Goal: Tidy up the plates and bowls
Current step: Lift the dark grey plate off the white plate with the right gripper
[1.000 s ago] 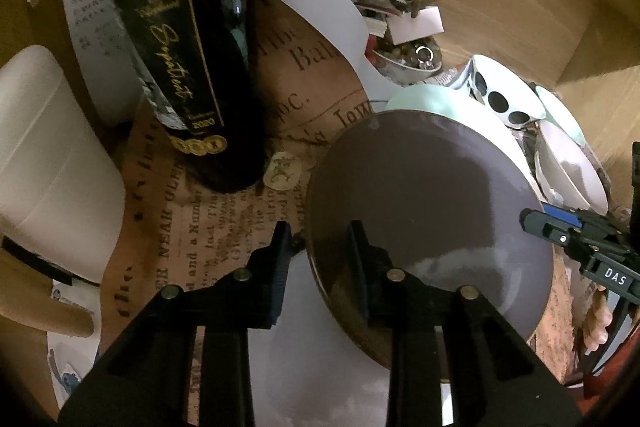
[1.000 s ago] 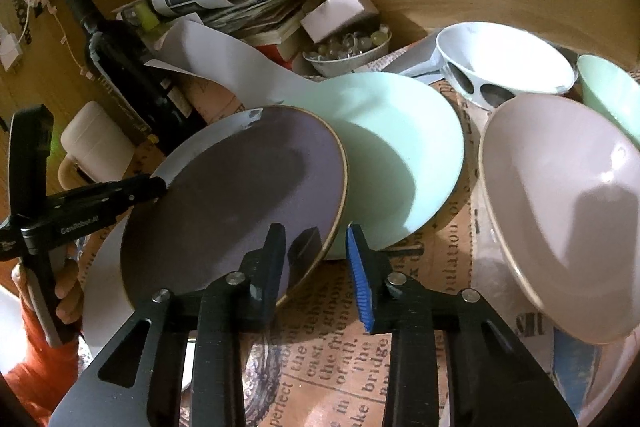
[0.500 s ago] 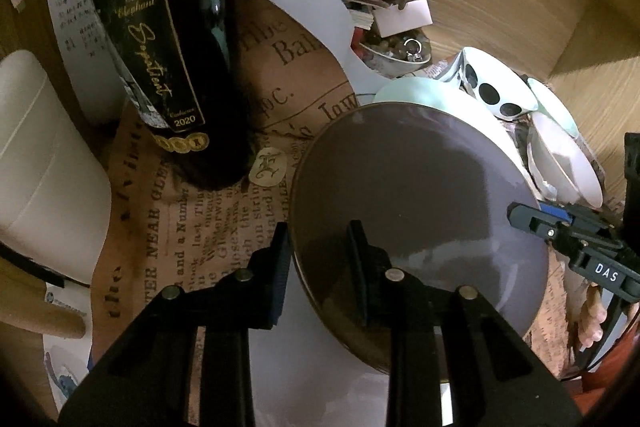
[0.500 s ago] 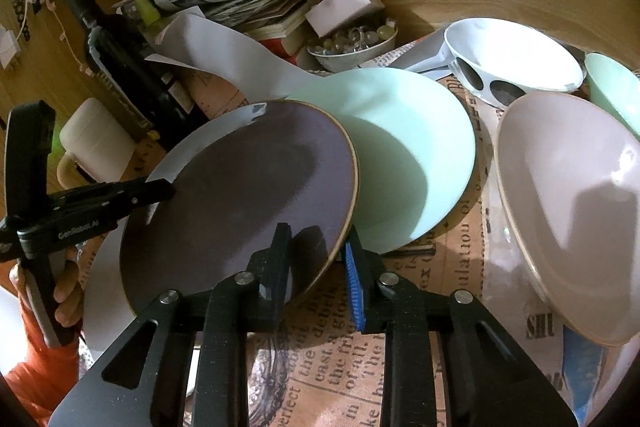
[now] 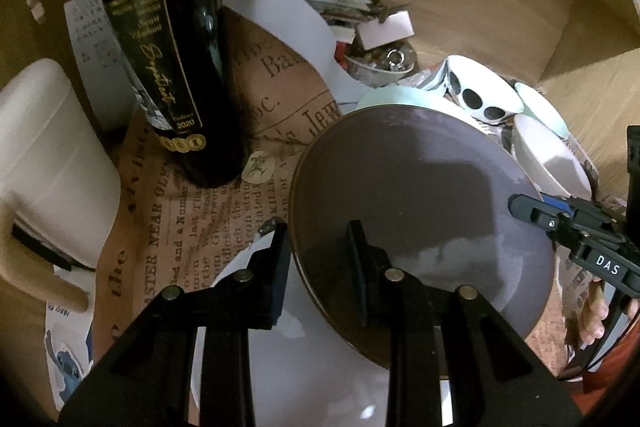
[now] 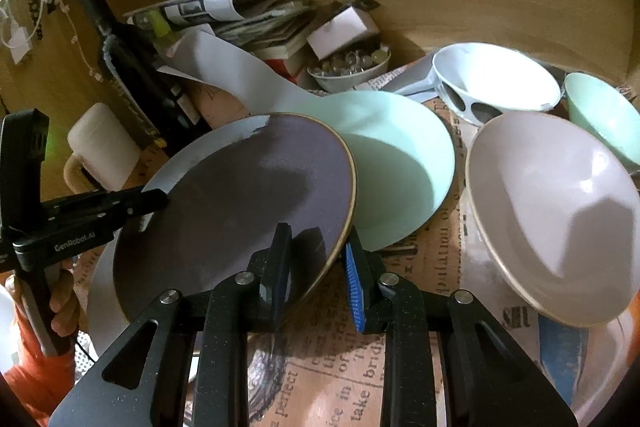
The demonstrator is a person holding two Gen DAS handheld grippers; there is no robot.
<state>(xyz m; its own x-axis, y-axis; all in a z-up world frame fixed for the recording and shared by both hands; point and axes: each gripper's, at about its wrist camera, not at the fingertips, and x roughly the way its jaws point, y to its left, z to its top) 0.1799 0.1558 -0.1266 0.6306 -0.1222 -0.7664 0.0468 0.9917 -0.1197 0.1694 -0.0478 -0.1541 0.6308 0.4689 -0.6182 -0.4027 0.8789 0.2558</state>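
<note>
Plates: three are being shown overlapped: a dark plate [image 6: 240, 195], a mint plate [image 6: 400, 163], a white plate [image 6: 100, 287] underneath.
Bowls: four are being counted: a pale pink bowl [image 6: 560, 219], a white spotted bowl [image 6: 496, 83], a mint bowl [image 6: 604, 115], a small bowl of pins [image 6: 348, 71].
Bottles: one dark wine bottle [image 5: 168, 39] is being seen.
Mugs: one white mug [image 5: 44, 163] is being seen.
Grippers: two are being shown, the left gripper [image 5: 320, 251] and the right gripper [image 6: 316, 259].
</note>
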